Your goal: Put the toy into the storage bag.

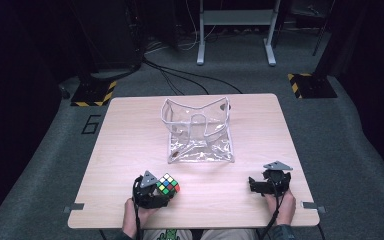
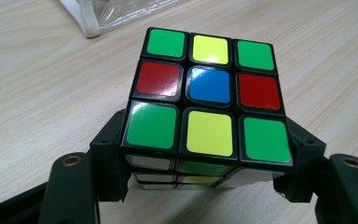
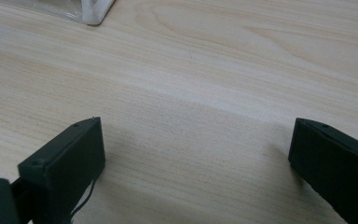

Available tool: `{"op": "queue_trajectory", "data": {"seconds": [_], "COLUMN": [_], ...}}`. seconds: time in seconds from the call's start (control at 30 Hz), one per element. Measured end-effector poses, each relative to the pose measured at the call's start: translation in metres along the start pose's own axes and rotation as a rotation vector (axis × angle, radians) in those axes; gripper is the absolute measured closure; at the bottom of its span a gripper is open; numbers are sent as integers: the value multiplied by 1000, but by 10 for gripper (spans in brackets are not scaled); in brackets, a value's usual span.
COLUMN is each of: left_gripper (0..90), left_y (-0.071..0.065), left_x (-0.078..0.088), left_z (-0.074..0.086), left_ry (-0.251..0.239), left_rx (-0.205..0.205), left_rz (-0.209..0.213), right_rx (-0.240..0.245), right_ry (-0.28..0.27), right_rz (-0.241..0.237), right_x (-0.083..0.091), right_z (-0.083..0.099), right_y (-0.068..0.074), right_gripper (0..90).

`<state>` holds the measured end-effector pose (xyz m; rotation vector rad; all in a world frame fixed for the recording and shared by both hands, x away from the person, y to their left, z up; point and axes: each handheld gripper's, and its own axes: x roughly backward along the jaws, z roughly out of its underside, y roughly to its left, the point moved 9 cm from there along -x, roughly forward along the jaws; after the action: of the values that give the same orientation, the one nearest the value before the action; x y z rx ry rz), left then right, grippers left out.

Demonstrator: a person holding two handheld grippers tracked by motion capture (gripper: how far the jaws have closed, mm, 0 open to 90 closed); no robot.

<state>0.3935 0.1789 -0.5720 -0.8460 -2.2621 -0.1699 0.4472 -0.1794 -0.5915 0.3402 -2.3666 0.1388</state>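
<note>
Clear bag stands open mid-table, unobstructed; near of it, left gripper clamps the puzzle cube, right gripper gapes over bare table; cube's green-yellow-red-blue face legible in left gripper view.

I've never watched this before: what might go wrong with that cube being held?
The left gripper clamps only the cube's near lower edges, so it might slip or twist out. The clear bag looks floppy, so it could tip if bumped. The right gripper hangs open and holds nothing.
</note>
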Motion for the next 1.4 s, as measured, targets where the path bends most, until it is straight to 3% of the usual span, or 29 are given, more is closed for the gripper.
{"op": "queue_trajectory", "data": {"seconds": [0.73, 1.2, 1.4], "left_gripper": [335, 334, 335], "left_y": [10, 22, 24], "left_x": [7, 15, 19], "left_z": [-5, -16, -24], "left_ry": [-14, -34, -48], "left_rx": [11, 8, 9], "left_rz": [-19, -55, -48], "right_rx": [0, -3, 1], "right_ry": [0, -4, -2], "right_rz": [0, 3, -1], "right_x": [0, 0, 0], "right_z": [0, 0, 0], "right_y": [0, 0, 0], "right_gripper": [28, 28, 29]}}
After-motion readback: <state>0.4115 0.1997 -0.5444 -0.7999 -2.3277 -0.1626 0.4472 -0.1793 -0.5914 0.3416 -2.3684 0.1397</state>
